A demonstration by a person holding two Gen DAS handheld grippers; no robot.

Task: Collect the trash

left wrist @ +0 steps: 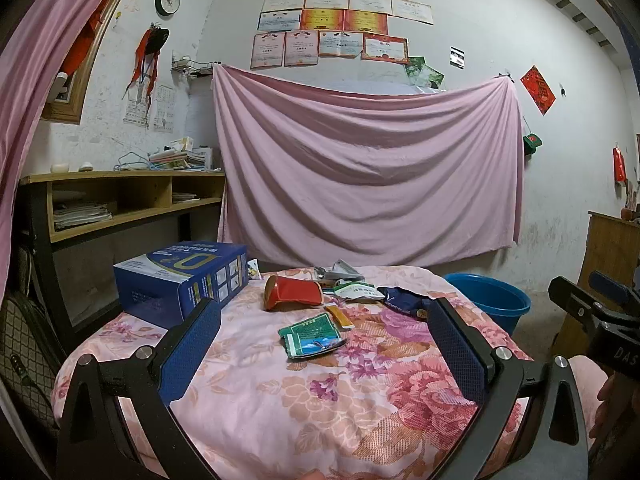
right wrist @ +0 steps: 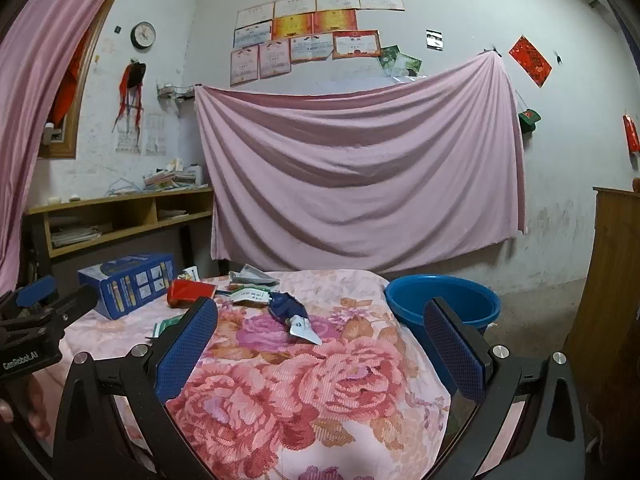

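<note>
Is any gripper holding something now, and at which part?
Nothing is held. The left gripper and right gripper both have open, empty jaws above the bed.

A white, scuffed wall (left wrist: 560, 184) fills the frame, with a pink sheet (left wrist: 360, 168) pinned across its centre. Certificates (left wrist: 332, 28) hang in rows at top centre, a round clock (left wrist: 167, 1) at upper left. A wooden shelf desk (left wrist: 120, 196) stands at left, a pink curtain (left wrist: 36, 80) along the left edge.
</note>
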